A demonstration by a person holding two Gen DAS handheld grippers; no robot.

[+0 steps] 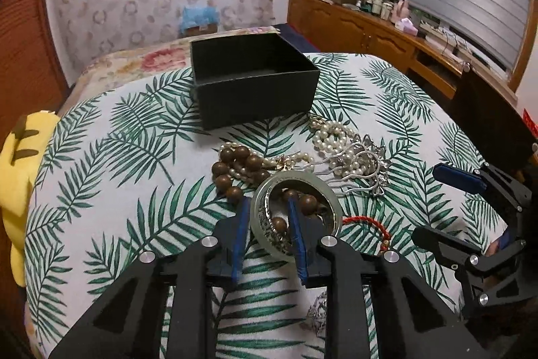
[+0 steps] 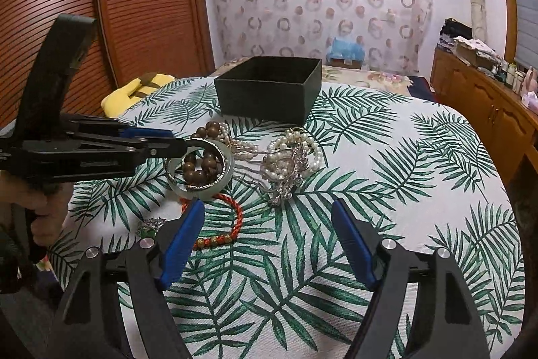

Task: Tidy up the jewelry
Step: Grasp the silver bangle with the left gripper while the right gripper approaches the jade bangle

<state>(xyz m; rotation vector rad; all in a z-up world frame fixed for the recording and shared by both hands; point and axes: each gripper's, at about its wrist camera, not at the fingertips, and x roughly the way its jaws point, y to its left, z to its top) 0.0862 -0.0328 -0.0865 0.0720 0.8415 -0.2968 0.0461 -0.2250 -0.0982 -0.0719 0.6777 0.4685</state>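
Observation:
A pale jade bangle (image 1: 331,194) lies on the leaf-print cloth over a wooden bead bracelet (image 1: 232,169) and a silver chain. My left gripper (image 1: 269,207) straddles the bangle's left rim, one finger outside, one inside; whether it pinches the rim I cannot tell. It shows from the side in the right wrist view (image 2: 175,140) at the bangle (image 2: 228,172). An open dark box (image 1: 252,83) stands behind. Pearl strands (image 1: 336,137), a silver hair comb (image 1: 366,170) and a red cord bracelet (image 2: 235,217) lie nearby. My right gripper (image 2: 269,211) is open and empty above the cloth.
A yellow plush (image 2: 134,90) lies at the table's left edge. A small silver brooch (image 2: 151,226) sits near my right gripper's left finger. A wooden cabinet (image 2: 477,96) with clutter runs along the right wall. A bed with floral bedding lies behind the table.

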